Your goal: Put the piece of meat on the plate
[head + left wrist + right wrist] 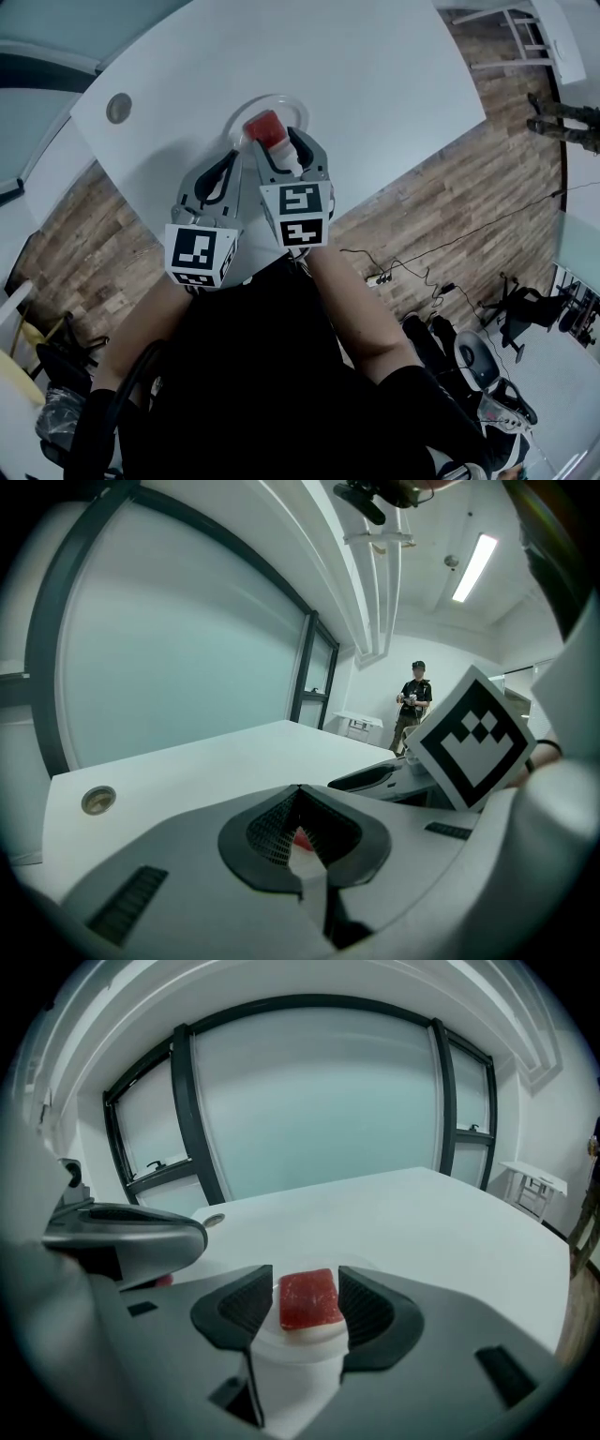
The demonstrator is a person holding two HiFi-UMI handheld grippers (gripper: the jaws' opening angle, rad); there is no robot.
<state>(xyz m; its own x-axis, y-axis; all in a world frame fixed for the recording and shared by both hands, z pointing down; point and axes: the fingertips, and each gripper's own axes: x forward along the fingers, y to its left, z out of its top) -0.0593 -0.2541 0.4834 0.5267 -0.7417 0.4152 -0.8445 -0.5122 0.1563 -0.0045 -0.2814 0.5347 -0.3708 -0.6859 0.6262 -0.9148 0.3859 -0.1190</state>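
Meat (307, 1299) sits flat on the clear plate (291, 99), on the white table (375, 75). Right gripper (305, 1277) is open, one jaw on each side of the meat, pads not pressing it. Left gripper (298, 787) is just beside it, jaw tips together, holding nothing.

No words, numbers or brand names can be read anywhere. The only signs are black-and-white square marker patterns on the left white plastic cube (200, 253) and the right white plastic cube (298, 214); they carry no letters.
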